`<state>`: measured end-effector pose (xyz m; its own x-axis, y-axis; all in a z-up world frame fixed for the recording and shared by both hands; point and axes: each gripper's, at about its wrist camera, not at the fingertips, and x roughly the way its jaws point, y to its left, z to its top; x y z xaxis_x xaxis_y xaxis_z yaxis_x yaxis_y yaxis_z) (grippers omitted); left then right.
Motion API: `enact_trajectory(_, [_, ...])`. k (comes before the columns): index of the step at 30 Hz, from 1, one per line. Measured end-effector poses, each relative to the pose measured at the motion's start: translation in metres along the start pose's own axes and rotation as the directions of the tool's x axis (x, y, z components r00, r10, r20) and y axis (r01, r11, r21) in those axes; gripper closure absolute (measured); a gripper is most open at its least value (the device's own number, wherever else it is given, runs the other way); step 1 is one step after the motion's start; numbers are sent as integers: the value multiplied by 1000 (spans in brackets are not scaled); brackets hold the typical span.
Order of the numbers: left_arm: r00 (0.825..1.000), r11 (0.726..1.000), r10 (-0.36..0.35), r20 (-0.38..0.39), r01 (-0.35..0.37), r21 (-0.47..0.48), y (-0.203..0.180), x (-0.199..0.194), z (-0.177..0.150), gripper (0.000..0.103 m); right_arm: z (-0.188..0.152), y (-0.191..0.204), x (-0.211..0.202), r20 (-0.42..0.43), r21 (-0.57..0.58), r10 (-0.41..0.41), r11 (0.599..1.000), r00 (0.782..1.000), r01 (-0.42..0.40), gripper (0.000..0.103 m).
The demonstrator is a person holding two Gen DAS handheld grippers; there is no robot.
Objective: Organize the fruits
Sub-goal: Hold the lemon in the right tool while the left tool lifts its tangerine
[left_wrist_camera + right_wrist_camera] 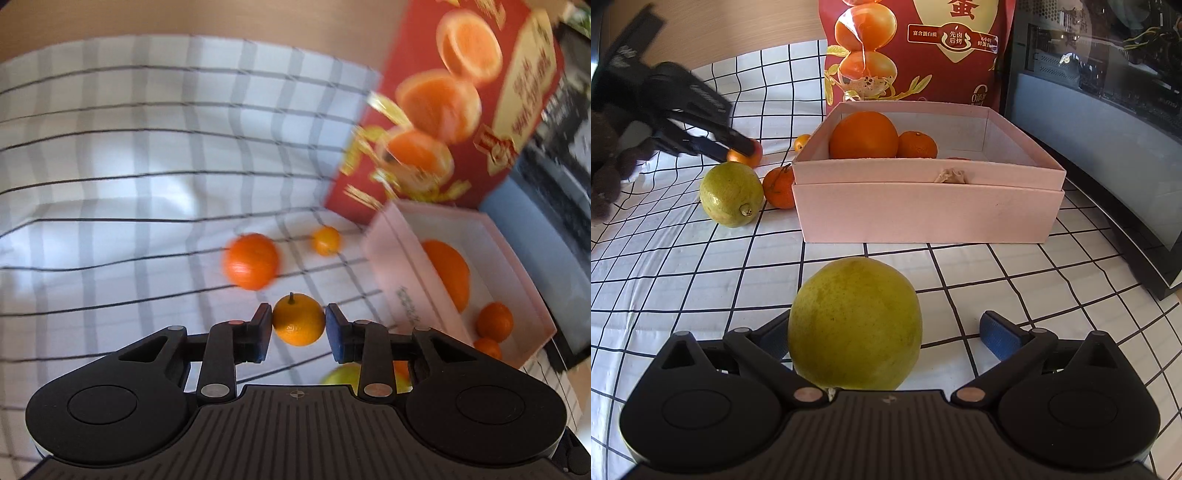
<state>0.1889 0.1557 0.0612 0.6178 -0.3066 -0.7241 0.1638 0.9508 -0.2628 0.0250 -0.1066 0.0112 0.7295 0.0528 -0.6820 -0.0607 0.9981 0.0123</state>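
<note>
My left gripper [299,328] is shut on a small mandarin [299,325] with a short stem, held a little above the checked cloth. The right wrist view shows that same gripper [738,147] at far left with the mandarin [748,155] in its tips. My right gripper [886,336] stands open around a large yellow-green citrus [855,325] that rests on the cloth; the right pad [999,334] is clear of it. The pink box [923,210] holds a big orange [863,134] and a mandarin [918,144].
Loose on the cloth left of the box lie a green lemon [731,194], a mandarin [780,186] and a tiny orange fruit [802,142]. A red snack bag [916,51] stands behind the box. A black glass-sided case [1108,129] bounds the right side.
</note>
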Motion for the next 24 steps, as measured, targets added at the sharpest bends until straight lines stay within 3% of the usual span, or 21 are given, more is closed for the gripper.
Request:
enact_trajectory(4, [998, 999, 33, 57, -32, -14, 14, -39, -17, 67, 0, 0, 0, -1, 0, 1, 1000, 1000, -1, 0])
enact_trajectory(10, [999, 1000, -6, 52, 6, -4, 4, -79, -66, 67, 1, -1, 0, -1, -1, 1, 1000, 1000, -1, 0])
enact_trajectory(13, [999, 1000, -23, 36, 23, -7, -6, -86, -93, 67, 1, -1, 0, -2, -1, 2, 1000, 1000, -2, 0])
enact_trajectory(16, [1000, 999, -4, 18, 3, 47, -23, -84, -115, 67, 1, -1, 0, -2, -1, 2, 1000, 1000, -2, 0])
enact_trajectory(24, [999, 987, 35, 14, -37, 157, -54, -82, -148, 67, 1, -1, 0, -8, -5, 10, 1000, 1000, -10, 0])
